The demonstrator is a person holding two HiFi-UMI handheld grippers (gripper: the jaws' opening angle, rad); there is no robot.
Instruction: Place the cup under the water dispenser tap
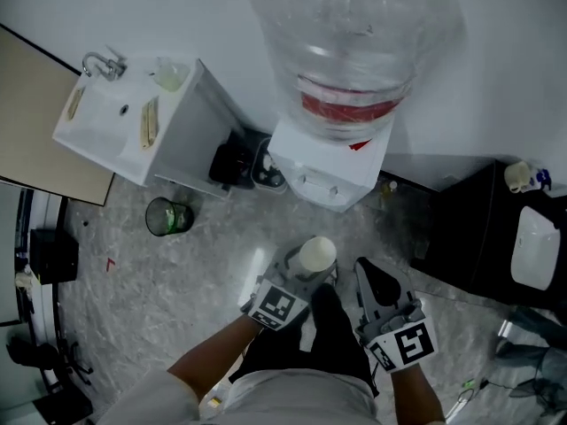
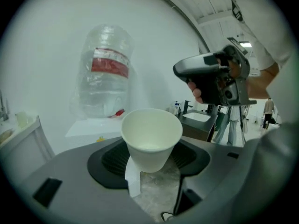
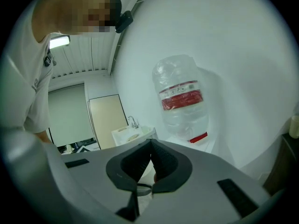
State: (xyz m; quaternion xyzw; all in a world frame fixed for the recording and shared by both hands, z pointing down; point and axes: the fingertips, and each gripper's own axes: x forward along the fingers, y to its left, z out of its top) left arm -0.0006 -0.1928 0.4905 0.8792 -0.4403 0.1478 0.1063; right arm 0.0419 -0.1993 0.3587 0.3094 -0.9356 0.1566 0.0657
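White paper cup (image 2: 152,139) is pinched upright in left gripper (image 2: 150,164) jaws | right gripper (image 3: 150,147) jaws are pressed together, empty | water dispenser (image 1: 330,171) is seen ahead

Left gripper (image 1: 310,269), right gripper (image 1: 372,274): grey shells, black ribbed jaws, marker cubes (image 1: 276,306); white shirt (image 1: 292,398).

1. This looked like a break-room or utility corner of a workplace. At its centre stood a white water dispenser (image 1: 332,162) with a large clear bottle (image 1: 354,42) on top, set against a plain white wall (image 1: 496,78).
2. Left of the dispenser was a white sink (image 1: 106,122) with a metal tap (image 1: 104,63).
3. Right of the dispenser, a black surface (image 1: 461,228) held a second white basin (image 1: 536,246).
4. In front of the dispenser lay a grey marbled floor (image 1: 177,273), with a small bin (image 1: 168,216) on it toward the sink.
5. Farther left of the dispenser, past the sink, were a beige door (image 3: 106,120) and a panelled ceiling (image 3: 88,50) with a strip light (image 3: 60,41).
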